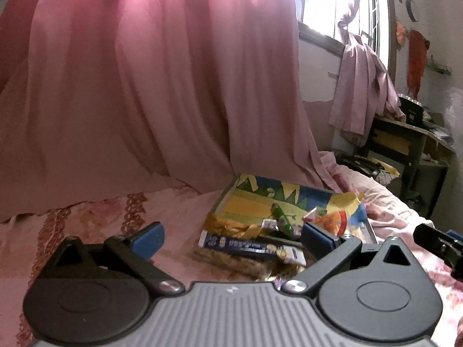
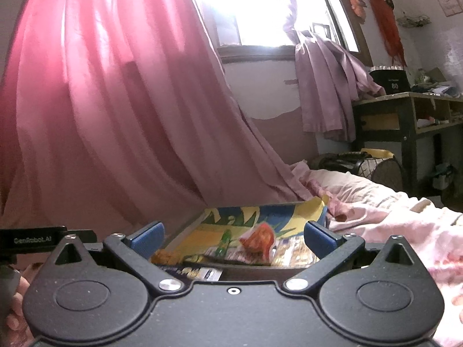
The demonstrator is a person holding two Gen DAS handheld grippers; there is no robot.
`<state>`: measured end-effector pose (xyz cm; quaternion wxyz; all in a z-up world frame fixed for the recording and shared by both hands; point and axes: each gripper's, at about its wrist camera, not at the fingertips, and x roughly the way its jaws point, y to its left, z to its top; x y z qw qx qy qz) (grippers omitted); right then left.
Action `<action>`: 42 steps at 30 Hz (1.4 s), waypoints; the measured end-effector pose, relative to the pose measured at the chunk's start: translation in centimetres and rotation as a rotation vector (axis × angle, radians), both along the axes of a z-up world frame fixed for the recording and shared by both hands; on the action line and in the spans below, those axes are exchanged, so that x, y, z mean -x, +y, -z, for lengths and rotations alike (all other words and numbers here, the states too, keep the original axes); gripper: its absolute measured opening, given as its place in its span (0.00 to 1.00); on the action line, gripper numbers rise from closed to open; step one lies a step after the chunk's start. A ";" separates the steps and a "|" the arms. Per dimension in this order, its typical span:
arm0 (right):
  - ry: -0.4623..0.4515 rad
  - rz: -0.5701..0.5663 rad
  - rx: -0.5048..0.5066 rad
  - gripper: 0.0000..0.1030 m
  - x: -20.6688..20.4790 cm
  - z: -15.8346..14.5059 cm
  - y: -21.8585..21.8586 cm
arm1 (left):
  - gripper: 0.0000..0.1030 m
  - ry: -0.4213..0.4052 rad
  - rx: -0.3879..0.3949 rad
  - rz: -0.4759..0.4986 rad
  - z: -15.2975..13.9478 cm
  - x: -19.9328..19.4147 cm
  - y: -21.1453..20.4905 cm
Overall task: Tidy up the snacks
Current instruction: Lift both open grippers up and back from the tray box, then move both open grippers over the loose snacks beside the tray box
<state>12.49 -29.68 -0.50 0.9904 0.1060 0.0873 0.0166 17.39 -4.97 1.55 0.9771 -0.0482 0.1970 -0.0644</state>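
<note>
Left claw (image 1: 231, 238) spread, pinching nothing; right claw (image 2: 233, 237) likewise spread, empty; colourful tray (image 1: 228, 195) on bed (image 1: 179, 211) near pink curtain (image 1: 144, 86); inside tray: orange packet (image 2: 259, 240), green wrapper (image 2: 224, 241) (others indistinct); blue snack bar (image 1: 246, 245) on bed, touching tray's near edge, beside gold wrapper (image 1: 228, 227).

"GemRobot.AI" stands on the left hand-held gripper (image 2: 31, 240); "80" on the black box (image 2: 390, 82) on the desk.
</note>
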 end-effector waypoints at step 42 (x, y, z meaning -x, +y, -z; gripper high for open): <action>0.349 0.000 0.118 0.99 4.8 3.8 6.9 | 1.00 0.140 -0.009 0.070 6.3 5.8 4.5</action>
